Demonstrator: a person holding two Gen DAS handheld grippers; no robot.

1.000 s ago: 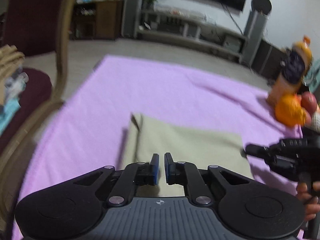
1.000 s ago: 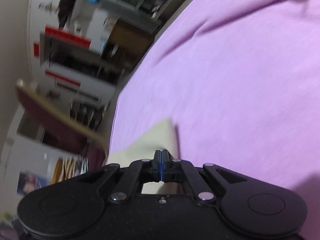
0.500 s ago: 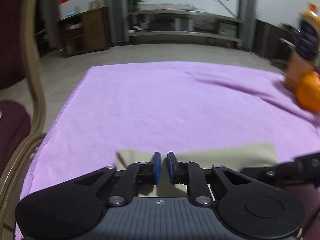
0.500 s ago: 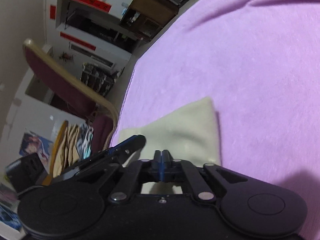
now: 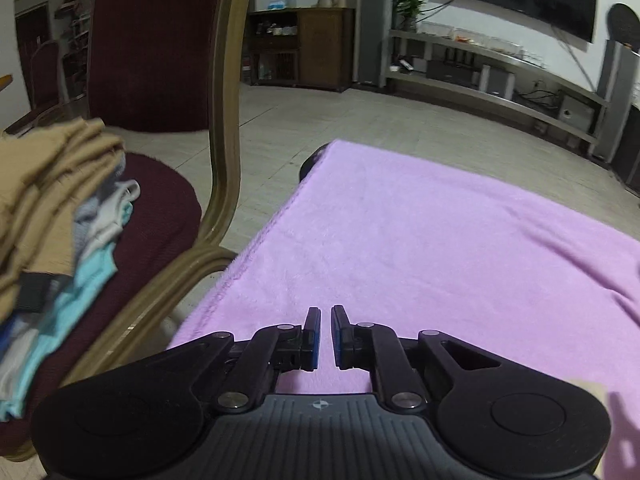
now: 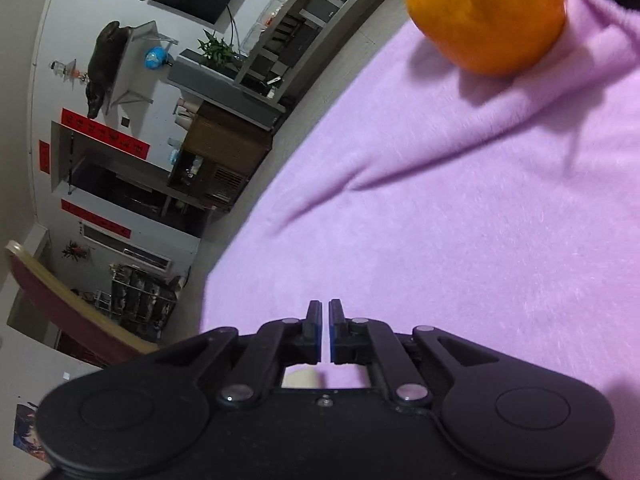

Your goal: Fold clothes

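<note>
My left gripper (image 5: 325, 330) hovers over the near left part of the purple blanket (image 5: 420, 248). Its jaws are closing, a slim gap remains and nothing is in it. Only a beige corner of the folded garment (image 5: 587, 391) shows at the lower right. In the right wrist view my right gripper (image 6: 325, 330) is above the blanket (image 6: 460, 240), its jaws opening by a narrow slit with nothing between them. A pale patch of the garment (image 6: 301, 378) peeks through the linkage below the fingers.
A dark red chair (image 5: 160, 208) with a gold frame stands left of the blanket and carries a pile of clothes (image 5: 52, 200). An orange round object (image 6: 486, 12) sits on the blanket's far end. Shelves and a cabinet (image 5: 304, 52) line the far wall.
The left view swung left toward the chair, and the folded garment slid out to the lower right. The right view turned toward the orange object; its jaws parted slightly.
</note>
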